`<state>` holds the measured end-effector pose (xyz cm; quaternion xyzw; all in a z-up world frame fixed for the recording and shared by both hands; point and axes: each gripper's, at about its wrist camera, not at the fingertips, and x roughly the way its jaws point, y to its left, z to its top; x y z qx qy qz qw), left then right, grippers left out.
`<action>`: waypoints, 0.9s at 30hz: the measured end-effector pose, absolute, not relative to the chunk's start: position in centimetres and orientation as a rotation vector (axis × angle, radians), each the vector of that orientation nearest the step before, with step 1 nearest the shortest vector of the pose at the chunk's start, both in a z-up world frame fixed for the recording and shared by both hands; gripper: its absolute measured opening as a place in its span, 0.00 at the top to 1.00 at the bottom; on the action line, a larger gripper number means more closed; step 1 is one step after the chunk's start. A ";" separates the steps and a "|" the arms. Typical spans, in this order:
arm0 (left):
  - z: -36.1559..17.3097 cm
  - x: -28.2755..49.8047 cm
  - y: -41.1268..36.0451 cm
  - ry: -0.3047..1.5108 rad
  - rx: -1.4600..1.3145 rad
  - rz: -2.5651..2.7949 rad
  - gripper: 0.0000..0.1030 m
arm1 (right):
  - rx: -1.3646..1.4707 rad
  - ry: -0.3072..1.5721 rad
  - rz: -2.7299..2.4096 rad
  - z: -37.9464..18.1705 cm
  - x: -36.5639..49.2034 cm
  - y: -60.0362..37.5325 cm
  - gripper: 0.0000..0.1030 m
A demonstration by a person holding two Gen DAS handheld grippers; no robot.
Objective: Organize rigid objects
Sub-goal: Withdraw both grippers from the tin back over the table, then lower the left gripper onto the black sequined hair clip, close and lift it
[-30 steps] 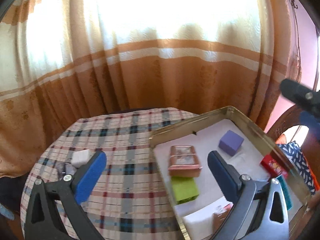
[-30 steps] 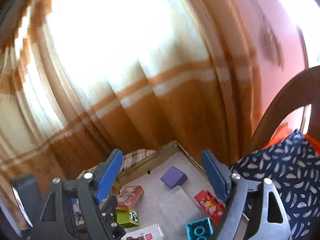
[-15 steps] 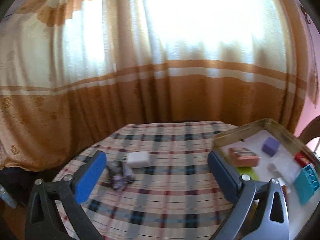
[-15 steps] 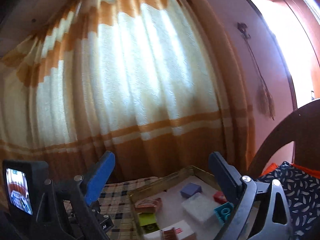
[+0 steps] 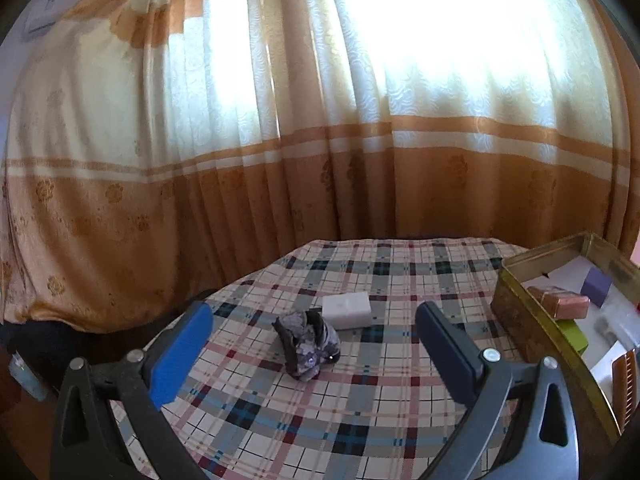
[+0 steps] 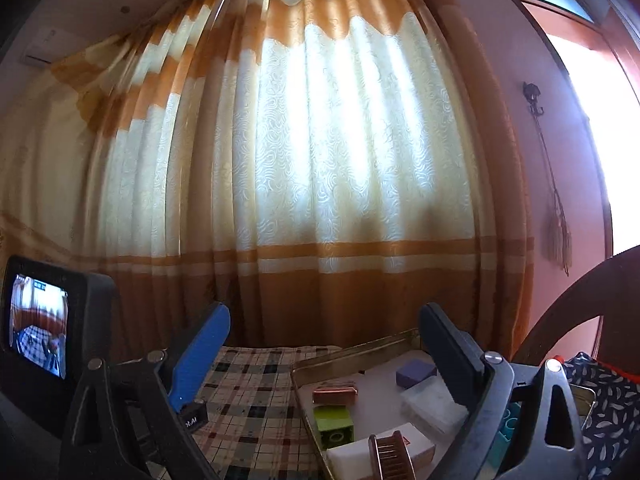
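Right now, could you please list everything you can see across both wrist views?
Metal tray: one, brass, right on table.
Purple block: one, in tray.
Copper tin: one, in tray.
Green brick: one, in tray.
Teal brick: one, in tray, behind right tongs.
White bar: one, on cloth outside tray.
Crumpled purple item: one, beside the bar.
Tablecloth: one, plaid.
Curtain: cream and orange, behind.
Left tongs: open, empty.
Right tongs: open, empty.

A home, prob. a living rm. Long cream-and-orange curtain (image 5: 320,140) over a lit window, plaid tablecloth (image 5: 360,380), pink wall (image 6: 520,128).
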<state>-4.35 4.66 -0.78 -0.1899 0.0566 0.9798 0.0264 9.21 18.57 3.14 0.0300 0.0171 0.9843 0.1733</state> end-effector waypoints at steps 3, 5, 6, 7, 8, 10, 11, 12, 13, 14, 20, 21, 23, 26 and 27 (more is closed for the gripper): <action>-0.9 -4.3 4.4 0.144 -0.587 3.030 0.00 | 0.096 0.034 2.793 3.1 9.4 18.2 0.06; -0.9 -4.4 4.2 0.126 -0.595 3.029 0.00 | 0.095 0.026 2.795 3.1 9.4 18.0 0.06; -0.9 -4.5 4.1 0.119 -0.596 3.028 0.00 | 0.094 0.026 2.798 3.1 9.4 18.0 0.06; -1.0 -4.5 4.0 0.107 -0.598 3.027 0.00 | 0.094 0.029 2.798 3.1 9.4 17.9 0.06; -1.0 -4.5 3.9 0.099 -0.598 3.027 0.00 | 0.092 0.034 2.797 3.0 9.5 17.9 0.06; -1.0 -4.6 3.7 0.079 -0.602 3.027 0.00 | 0.077 0.049 2.796 3.0 9.3 18.2 0.06; -1.0 -4.6 3.6 0.071 -0.607 3.027 0.00 | 0.068 0.058 2.795 3.0 9.2 18.3 0.06; -1.0 -4.7 3.4 0.063 -0.612 3.025 0.00 | 0.060 0.068 2.793 3.1 9.1 18.4 0.06; -1.1 -4.8 3.3 0.055 -0.618 3.023 0.00 | 0.052 0.082 2.792 3.0 9.1 18.5 0.06; -1.1 -4.8 3.2 0.046 -0.624 3.022 0.00 | 0.049 0.091 2.793 3.0 9.1 18.6 0.06; -1.4 -5.3 3.0 0.029 -0.682 3.002 0.00 | 0.003 0.071 2.826 2.8 8.6 17.7 0.06; -1.4 -5.3 2.9 0.018 -0.684 2.999 0.00 | -0.003 0.065 2.828 2.8 8.4 17.5 0.06; -1.4 -5.3 2.6 -0.007 -0.687 2.994 0.00 | -0.026 0.055 2.836 2.8 8.1 17.2 0.06; -1.6 -5.7 2.0 -0.020 -0.712 2.999 0.00 | -0.075 0.067 2.845 2.7 7.2 17.0 0.06; -1.6 -5.8 1.9 -0.013 -0.722 3.007 0.00 | -0.088 0.074 2.848 2.8 7.0 16.9 0.06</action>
